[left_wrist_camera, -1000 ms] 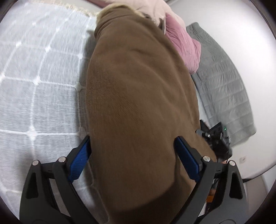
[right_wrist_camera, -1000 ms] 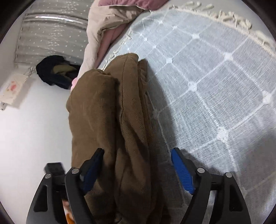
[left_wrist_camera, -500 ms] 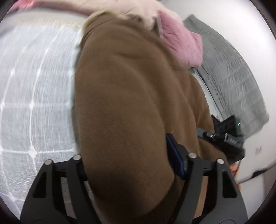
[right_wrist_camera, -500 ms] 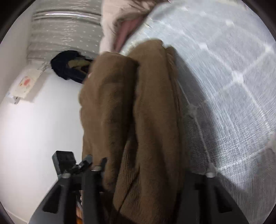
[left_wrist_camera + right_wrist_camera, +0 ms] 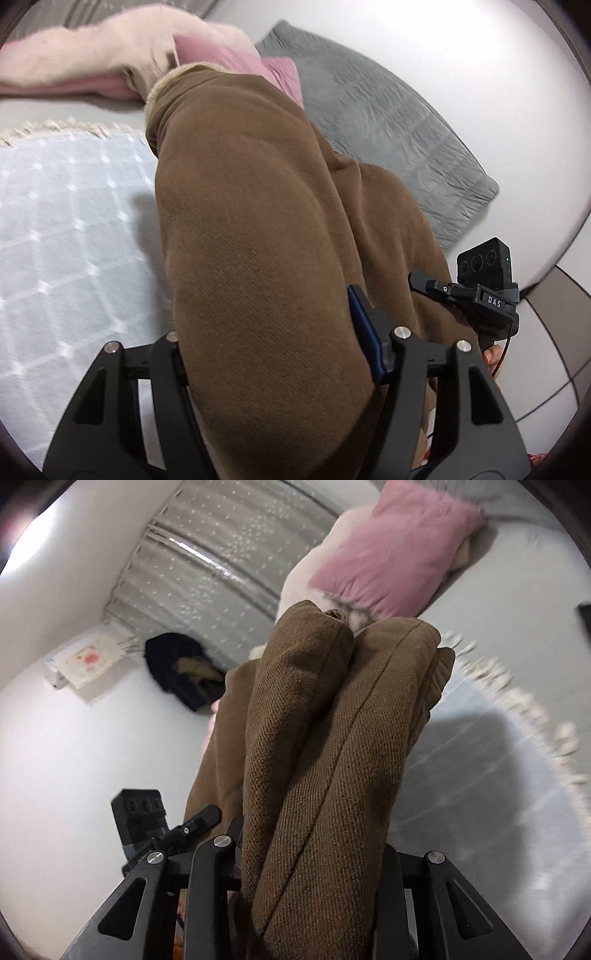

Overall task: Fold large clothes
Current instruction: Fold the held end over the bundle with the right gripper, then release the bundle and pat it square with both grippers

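Brown garment [image 5: 258,240] bunched over the white checked bedspread [image 5: 66,240].
Beyond the garment lie a grey quilt [image 5: 388,110] and pink pillow [image 5: 391,554]; left gripper [image 5: 273,347] and right gripper [image 5: 310,853] each clamp its thick folds, which hide their fingertips.

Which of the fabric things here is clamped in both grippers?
The brown garment; the pink pillow, grey quilt and white checked blanket lie free.
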{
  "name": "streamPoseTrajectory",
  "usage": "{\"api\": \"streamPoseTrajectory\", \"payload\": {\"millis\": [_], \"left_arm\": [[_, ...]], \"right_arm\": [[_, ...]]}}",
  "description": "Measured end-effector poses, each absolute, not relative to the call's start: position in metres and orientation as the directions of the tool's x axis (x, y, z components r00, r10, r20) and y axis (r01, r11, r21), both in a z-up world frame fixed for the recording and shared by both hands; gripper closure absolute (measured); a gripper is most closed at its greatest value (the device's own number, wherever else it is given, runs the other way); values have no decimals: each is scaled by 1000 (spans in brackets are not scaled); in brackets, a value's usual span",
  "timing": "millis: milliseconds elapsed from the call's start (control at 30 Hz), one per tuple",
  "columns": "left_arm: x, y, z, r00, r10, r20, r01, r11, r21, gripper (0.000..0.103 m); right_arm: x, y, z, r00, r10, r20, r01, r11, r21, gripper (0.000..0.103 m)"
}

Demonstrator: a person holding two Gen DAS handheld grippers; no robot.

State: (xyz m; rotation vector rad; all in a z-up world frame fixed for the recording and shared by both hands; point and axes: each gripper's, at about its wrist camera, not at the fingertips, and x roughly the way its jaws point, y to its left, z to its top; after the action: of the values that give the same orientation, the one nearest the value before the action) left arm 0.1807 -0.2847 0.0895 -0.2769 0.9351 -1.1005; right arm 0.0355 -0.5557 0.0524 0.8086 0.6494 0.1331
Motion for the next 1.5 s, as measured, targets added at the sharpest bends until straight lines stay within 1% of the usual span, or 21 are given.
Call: {"api": "streamPoseTrajectory", "payload": {"millis": [100,167,200,233,300,333,400,467,567,667,767,833,933,967,1067,1167,1233,1300,1333,1433,1500], "left_arm": [[181,-309,60,27,-813,-581,610,474,-635,36],[185,-325,22,-56,-736,-675,563,535,-630,34],[183,-329,7,-76,-694,-716,548,570,-612,29],[176,-329,0,-45,-677,-735,567,588,-577,27],[166,-324,12,33,-702,-712,614,576,-540,25],[163,-322,19,42,-693,-720,617,585,-526,25],[163,-318,28,58,-672,-738,609,610,-507,25],[157,-307,40,131,-652,-747,622,641,-450,25],[138,-303,62,261,-644,-719,664,660,-350,25],[115,-299,72,320,-671,-669,703,641,-306,24],[92,-310,63,300,-665,-684,737,617,-276,24],[82,-320,41,272,-626,-731,747,616,-250,24],[63,-332,18,365,-545,-755,764,639,-91,24],[58,-335,15,373,-533,-759,767,637,-71,24],[55,-338,19,382,-510,-770,762,646,-49,24],[58,-326,27,362,-505,-783,737,670,-92,23],[58,-311,35,339,-509,-792,694,704,-155,22],[48,-300,38,337,-494,-802,655,734,-177,19],[44,-297,41,350,-472,-809,630,758,-169,18],[27,-294,46,410,-393,-823,586,805,-93,7],[10,-295,52,455,-333,-826,572,820,-15,1]], "right_arm": [[11,-573,41,777,315,-544,209,687,696,70],[4,-589,5,704,285,-651,321,689,649,64],[0,-598,-18,653,301,-695,380,663,645,61],[-3,-604,-42,602,334,-725,433,627,648,60],[-18,-610,-65,619,389,-682,430,559,709,50],[-29,-612,-63,652,377,-658,407,558,723,48],[-42,-615,-52,673,326,-664,407,586,701,40],[-57,-617,-38,696,286,-659,415,589,694,40],[-72,-597,-3,737,208,-643,395,639,660,40],[-78,-573,33,750,125,-650,366,740,564,40],[-77,-538,50,743,-5,-669,363,843,397,40],[-78,-515,40,706,-70,-705,374,882,286,40],[-75,-511,-4,585,-114,-803,443,874,199,40],[-78,-514,-25,546,-102,-832,463,864,198,40],[-95,-530,-52,571,-1,-821,510,785,353,37],[-107,-528,-38,594,-10,-804,519,768,374,36],[-116,-514,-19,598,-64,-799,518,792,323,33],[-121,-505,-9,596,-93,-798,513,809,289,32],[-126,-499,-3,595,-106,-797,515,812,276,31],[-138,-484,10,580,-139,-803,534,809,246,26],[-144,-471,16,569,-171,-805,546,810,214,22]]}}
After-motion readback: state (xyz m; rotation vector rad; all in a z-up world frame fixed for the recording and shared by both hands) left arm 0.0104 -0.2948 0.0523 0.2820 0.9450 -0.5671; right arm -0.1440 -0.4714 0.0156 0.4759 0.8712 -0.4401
